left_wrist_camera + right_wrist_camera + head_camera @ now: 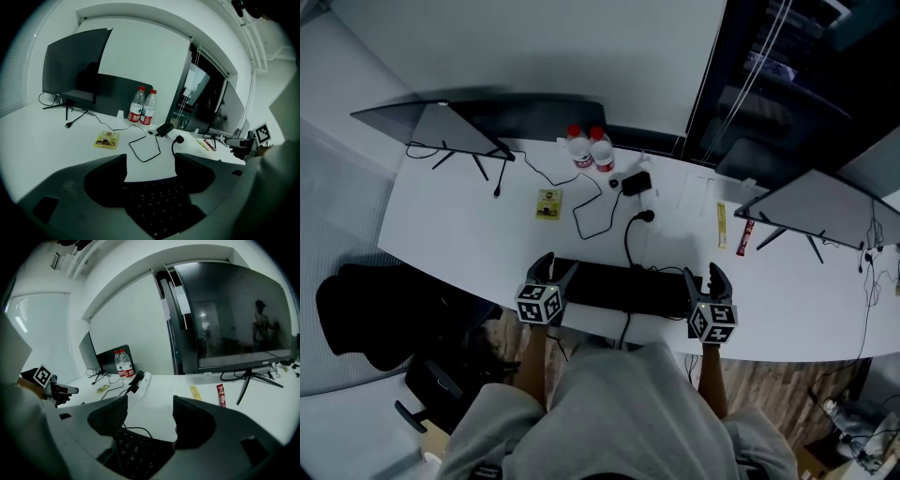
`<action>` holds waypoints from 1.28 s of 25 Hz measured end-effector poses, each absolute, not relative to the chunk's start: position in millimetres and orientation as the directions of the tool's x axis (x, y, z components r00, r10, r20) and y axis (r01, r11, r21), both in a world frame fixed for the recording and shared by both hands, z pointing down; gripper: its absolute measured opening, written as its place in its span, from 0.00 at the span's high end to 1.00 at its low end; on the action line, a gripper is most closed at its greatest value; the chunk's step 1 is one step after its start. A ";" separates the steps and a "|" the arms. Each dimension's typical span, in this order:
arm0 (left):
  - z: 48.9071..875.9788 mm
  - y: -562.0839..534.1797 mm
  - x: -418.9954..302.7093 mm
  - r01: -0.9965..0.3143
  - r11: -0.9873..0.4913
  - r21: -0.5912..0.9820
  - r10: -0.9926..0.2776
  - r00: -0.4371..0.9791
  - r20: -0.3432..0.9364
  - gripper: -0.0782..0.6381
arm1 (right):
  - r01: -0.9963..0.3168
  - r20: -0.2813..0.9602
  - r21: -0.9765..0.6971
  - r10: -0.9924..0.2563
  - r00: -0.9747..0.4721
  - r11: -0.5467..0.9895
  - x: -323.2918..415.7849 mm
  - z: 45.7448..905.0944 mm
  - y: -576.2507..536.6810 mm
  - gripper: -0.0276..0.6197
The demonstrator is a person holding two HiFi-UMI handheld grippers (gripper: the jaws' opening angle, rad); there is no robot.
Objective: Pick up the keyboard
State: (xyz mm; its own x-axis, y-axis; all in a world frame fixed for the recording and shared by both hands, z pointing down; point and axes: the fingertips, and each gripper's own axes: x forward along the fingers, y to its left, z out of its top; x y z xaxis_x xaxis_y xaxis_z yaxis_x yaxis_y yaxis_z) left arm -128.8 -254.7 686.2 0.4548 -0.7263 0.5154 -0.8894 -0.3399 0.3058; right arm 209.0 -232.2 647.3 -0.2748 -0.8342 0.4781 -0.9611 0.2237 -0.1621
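A black keyboard (623, 288) lies along the front edge of the white table (450, 225), its cable running back across the top. My left gripper (553, 272) stands open at the keyboard's left end, and my right gripper (706, 281) stands open at its right end. In the left gripper view the keyboard (157, 201) shows low between the spread jaws of the left gripper (150, 168). The right gripper view has the keyboard (136, 453) below and left of the right gripper (150, 416), whose jaws are apart. Neither gripper grips anything.
Two water bottles (589, 148) stand at the back. A black adapter (636, 183), loose cables (591, 211), a yellow card (548, 203) and two sachets (744, 236) lie mid-table. Monitors stand at the left (441, 127) and right (825, 206). A black chair (384, 309) sits off the table's left.
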 end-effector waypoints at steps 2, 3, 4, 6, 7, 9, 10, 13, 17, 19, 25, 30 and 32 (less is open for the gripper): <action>695.6 -252.7 -138.6 -0.886 -0.336 0.319 -0.711 0.461 0.531 0.48 | -0.965 0.486 -0.164 -0.834 -0.260 0.205 203.2 650.1 -228.9 0.51; 701.0 -251.9 -142.3 -0.884 -0.335 0.327 -0.703 0.465 0.538 0.47 | -0.966 0.493 -0.160 -0.832 -0.255 0.201 200.3 652.1 -227.3 0.51; 706.4 -251.2 -145.3 -0.882 -0.333 0.334 -0.694 0.469 0.546 0.47 | -0.968 0.502 -0.155 -0.828 -0.251 0.199 197.4 654.0 -225.9 0.51; 716.2 -249.4 -150.7 -0.879 -0.328 0.347 -0.680 0.475 0.559 0.46 | -0.970 0.517 -0.148 -0.821 -0.243 0.195 192.1 657.2 -223.8 0.51; 720.6 -248.6 -152.8 -0.877 -0.326 0.354 -0.673 0.478 0.565 0.46 | -0.971 0.521 -0.145 -0.819 -0.240 0.192 189.7 657.8 -223.3 0.51; 729.3 -247.5 -155.1 -0.871 -0.323 0.369 -0.656 0.488 0.576 0.45 | -0.972 0.525 -0.139 -0.818 -0.233 0.188 185.3 656.9 -224.1 0.51; 733.7 -247.3 -155.4 -0.868 -0.323 0.377 -0.647 0.493 0.581 0.45 | -0.973 0.526 -0.136 -0.819 -0.230 0.186 183.8 656.0 -225.1 0.51; 745.2 -246.4 -155.0 -0.861 -0.318 0.396 -0.626 0.504 0.594 0.44 | -0.975 0.530 -0.126 -0.818 -0.222 0.183 182.1 655.2 -227.1 0.51; 757.1 -245.0 -154.9 -0.853 -0.312 0.419 -0.600 0.519 0.609 0.43 | -0.977 0.541 -0.121 -0.814 -0.211 0.173 182.6 658.0 -226.3 0.51; 762.1 -244.5 -153.5 -0.845 -0.307 0.438 -0.587 0.530 0.612 0.43 | -0.979 0.547 -0.117 -0.812 -0.205 0.168 183.7 658.9 -225.9 0.51; 773.1 -237.7 -142.8 -0.830 -0.309 0.464 -0.544 0.555 0.630 0.42 | -0.982 0.556 -0.110 -0.809 -0.191 0.156 188.4 660.1 -225.1 0.51; 775.1 -236.2 -138.7 -0.832 -0.309 0.460 -0.547 0.551 0.630 0.42 | -0.983 0.561 -0.115 -0.807 -0.182 0.141 196.6 665.8 -222.3 0.51; 774.9 -236.4 -138.5 -0.834 -0.310 0.457 -0.548 0.550 0.630 0.42 | -0.983 0.564 -0.118 -0.806 -0.180 0.137 198.2 666.1 -220.4 0.51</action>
State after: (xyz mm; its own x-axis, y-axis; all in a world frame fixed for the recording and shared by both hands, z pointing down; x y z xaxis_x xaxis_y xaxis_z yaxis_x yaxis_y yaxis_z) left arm -138.5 -236.4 774.9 0.5496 -0.5481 0.6305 -0.8336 -0.3097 0.4574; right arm 198.2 -220.4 666.1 -0.1801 -0.8060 0.5639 -0.9835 0.1373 -0.1179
